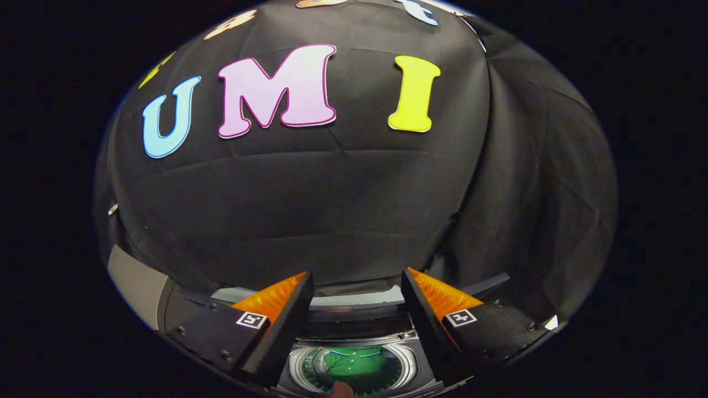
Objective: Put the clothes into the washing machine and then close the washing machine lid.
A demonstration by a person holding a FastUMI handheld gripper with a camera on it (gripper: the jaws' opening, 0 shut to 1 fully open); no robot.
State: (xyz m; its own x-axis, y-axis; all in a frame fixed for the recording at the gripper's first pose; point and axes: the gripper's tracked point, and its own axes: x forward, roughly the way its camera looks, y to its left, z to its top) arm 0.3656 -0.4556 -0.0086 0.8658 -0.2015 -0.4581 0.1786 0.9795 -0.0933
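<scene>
We see the gripper (357, 287) with its 2 fingers spread apart, holding nothing, above the washing machine (354, 331); green clothes (357, 365) lie inside its drum.

Clothes (359, 362) lie in the washing machine (354, 331) drum, below the parted fingers (437, 298)

No readable text, numbers or brands on anything; the tool (357, 282), fingers spread and empty, only carries two small square coded markers (251, 319), not legible.
</scene>
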